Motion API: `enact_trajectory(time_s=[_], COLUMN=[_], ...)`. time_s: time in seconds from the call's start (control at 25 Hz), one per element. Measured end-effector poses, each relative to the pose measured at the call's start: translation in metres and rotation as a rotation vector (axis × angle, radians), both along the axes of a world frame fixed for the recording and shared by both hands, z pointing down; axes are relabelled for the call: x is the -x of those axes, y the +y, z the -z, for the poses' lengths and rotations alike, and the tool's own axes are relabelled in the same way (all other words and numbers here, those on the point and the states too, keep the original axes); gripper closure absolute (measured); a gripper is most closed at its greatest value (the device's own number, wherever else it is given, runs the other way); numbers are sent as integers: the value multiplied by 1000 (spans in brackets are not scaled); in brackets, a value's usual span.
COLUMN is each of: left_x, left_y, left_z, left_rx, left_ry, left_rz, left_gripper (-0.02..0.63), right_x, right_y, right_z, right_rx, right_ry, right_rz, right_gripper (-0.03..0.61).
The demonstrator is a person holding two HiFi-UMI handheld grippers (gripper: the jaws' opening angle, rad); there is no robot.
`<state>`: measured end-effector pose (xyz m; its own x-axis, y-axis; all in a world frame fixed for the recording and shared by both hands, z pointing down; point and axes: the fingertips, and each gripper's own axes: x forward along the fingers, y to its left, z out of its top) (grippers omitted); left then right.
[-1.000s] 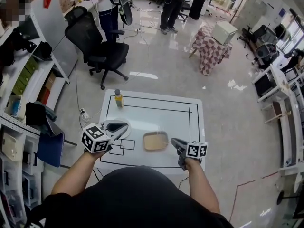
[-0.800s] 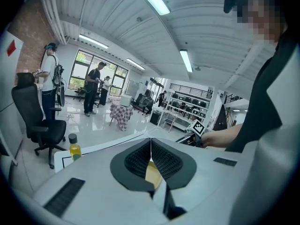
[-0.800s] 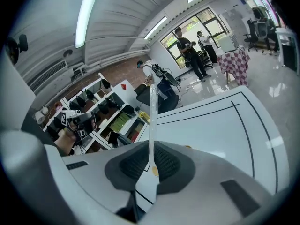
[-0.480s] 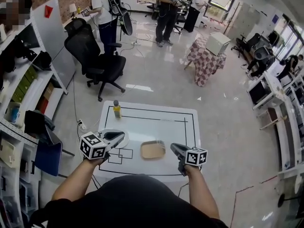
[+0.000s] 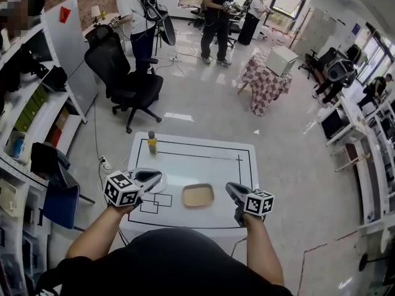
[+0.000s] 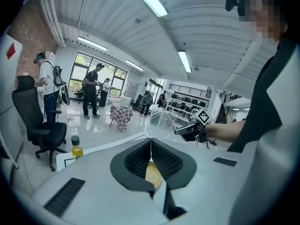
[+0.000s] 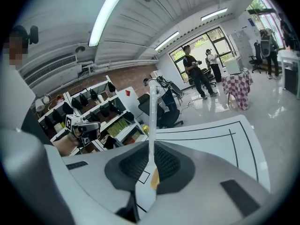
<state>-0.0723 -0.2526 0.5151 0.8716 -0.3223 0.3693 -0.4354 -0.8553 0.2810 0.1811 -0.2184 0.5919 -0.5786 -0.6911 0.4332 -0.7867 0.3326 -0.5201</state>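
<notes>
Though closed and empty, left gripper (image 5: 153, 179) and right gripper (image 5: 232, 190) near tan tray (image 5: 198, 195); 1 each side

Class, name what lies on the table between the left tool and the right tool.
In the head view, a shallow tan tray lies on the white table between the left tool and the right tool, apart from both.
</notes>
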Motion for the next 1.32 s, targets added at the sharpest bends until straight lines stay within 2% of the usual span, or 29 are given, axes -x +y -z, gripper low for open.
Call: enact_trajectory(time_s=[0.36,0.92,1.32], left_x=[8,4,1], left_y=[-3,-4,-11], left_z=[2,2,0], left_rx=[-25,-23,-32], left_ry=[-20,-25,-18], left_rz=[-4,-36,-34], left_gripper=[591,591,591], right_x=[-17,-39,-43], right_y=[3,13,16], right_z=[15,23,22], right_rx=[-56,-82,-97], right_ry=[82,126,150], right_rz=[-81,-179,-192], right_gripper=[528,528,528])
